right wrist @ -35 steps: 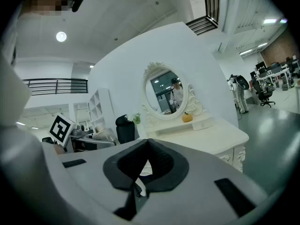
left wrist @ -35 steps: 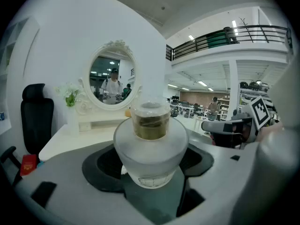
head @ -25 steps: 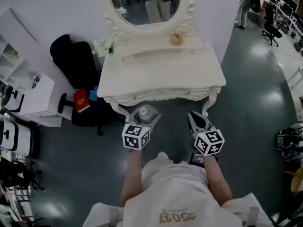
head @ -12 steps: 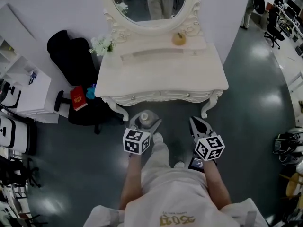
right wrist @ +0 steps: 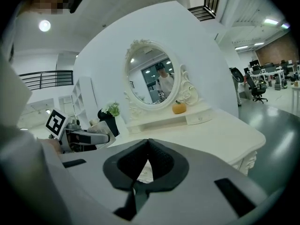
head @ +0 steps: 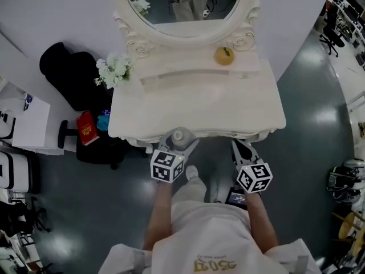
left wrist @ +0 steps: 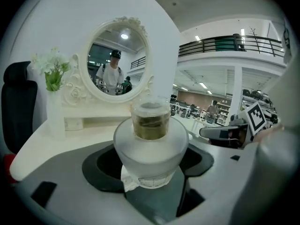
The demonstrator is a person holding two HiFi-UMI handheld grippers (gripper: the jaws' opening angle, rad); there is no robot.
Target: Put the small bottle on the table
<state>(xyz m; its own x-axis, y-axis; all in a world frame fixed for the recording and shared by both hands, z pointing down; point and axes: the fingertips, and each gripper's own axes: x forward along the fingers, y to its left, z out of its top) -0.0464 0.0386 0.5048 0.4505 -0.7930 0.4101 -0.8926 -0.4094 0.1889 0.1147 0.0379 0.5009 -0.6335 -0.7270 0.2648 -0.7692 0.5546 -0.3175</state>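
We held the small bottle [left wrist: 151, 146], frosted glass with a clear cap, upright between the jaws of our left gripper [head: 181, 137]. The jaws stood wide apart and pressed against its round body. From the head view the bottle sat at the front edge of the white dressing table [head: 228, 104], not set down on its top. Our right gripper [right wrist: 148, 142] hung beside it, also at the table's front, with its jaws together and nothing in them. At the back of the table stood an oval mirror [head: 182, 4], white flowers [head: 114, 70] and a yellow fruit [head: 224, 55].
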